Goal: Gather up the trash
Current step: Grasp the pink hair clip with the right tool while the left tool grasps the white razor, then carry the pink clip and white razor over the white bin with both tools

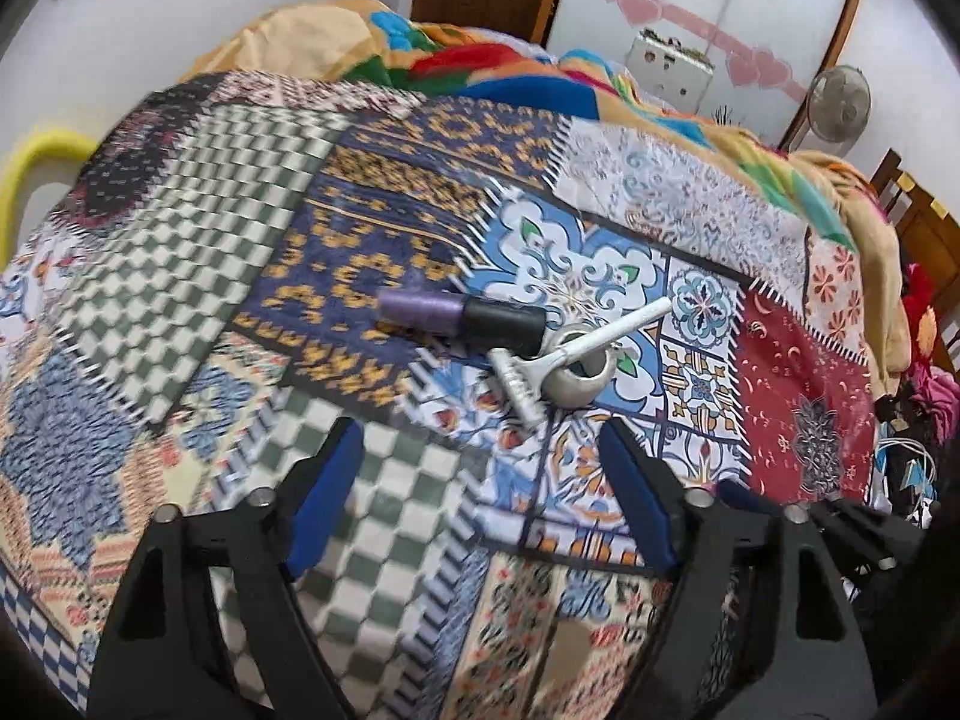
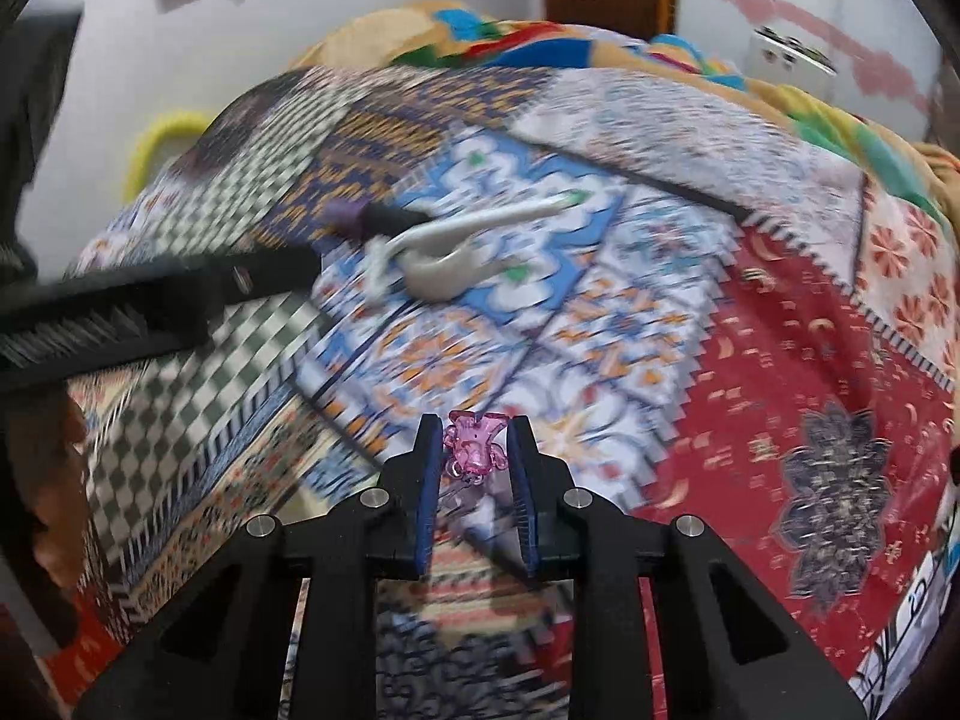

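Observation:
A purple bottle with a black cap [image 1: 462, 315], a white razor [image 1: 576, 354] and a small grey bowl-like piece [image 1: 585, 381] lie together on the patchwork bedspread [image 1: 210, 240]. My left gripper [image 1: 480, 450] is open and empty, just short of them. The same pile shows blurred in the right wrist view [image 2: 444, 252]. My right gripper [image 2: 474, 438] is shut on a small pink translucent plastic trinket [image 2: 474, 447], held above the bedspread. The left gripper's black body [image 2: 150, 300] crosses the left of that view.
A colourful bunched blanket [image 1: 480, 66] lies at the far side of the bed. A yellow curved handle [image 1: 36, 174] shows off the left edge. Clothes and cables [image 1: 912, 420] lie off the right edge. A fan [image 1: 840, 102] and wardrobe stand behind.

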The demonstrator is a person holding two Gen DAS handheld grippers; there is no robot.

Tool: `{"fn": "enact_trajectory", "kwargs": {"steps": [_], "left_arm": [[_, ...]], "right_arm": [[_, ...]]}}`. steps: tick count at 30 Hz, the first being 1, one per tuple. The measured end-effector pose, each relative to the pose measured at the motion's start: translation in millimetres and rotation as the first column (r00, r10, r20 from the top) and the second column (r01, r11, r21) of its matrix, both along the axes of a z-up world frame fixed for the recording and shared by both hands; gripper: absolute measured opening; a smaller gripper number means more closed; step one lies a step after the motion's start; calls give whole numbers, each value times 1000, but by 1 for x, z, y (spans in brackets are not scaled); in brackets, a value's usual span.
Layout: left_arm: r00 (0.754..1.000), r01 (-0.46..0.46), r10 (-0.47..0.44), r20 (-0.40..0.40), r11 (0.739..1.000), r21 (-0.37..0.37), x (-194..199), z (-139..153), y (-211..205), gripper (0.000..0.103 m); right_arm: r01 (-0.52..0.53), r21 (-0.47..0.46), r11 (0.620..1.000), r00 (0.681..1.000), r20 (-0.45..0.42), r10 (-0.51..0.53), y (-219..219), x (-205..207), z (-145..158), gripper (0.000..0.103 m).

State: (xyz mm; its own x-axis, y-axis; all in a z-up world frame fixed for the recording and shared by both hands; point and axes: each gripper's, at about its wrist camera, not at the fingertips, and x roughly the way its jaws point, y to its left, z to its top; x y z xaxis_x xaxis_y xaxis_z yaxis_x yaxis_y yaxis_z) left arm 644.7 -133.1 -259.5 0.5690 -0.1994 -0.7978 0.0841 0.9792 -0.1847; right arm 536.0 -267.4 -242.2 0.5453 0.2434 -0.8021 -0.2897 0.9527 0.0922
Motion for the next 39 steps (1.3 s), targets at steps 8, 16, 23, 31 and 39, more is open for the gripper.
{"fn": "enact_trajectory", "kwargs": {"steps": [8,16,23,31,39], "left_arm": [[997,-58,57,-49,998,-29,24,-28,-12,42],[996,-83,84,-31,996,34,34,-31,-25,11],[999,-45,46,-19,999,26,7,-8,-27,11],[998,-37,35,46,998,41,-46,50,-22,11],[993,-61,58,99,998,19,-110,112,2,11]], "right_arm": [[65,48,997,998,14,-66,-34,3,14,20],[86,63,994,996,6,-87,-46,-2,14,20],[85,68,994,996,22,-87,-47,-9,32,20],[52,76,996,995,83,-58,-42,-39,79,20],[21,73,997,988,150,-32,-33,-85,133,20]]}}
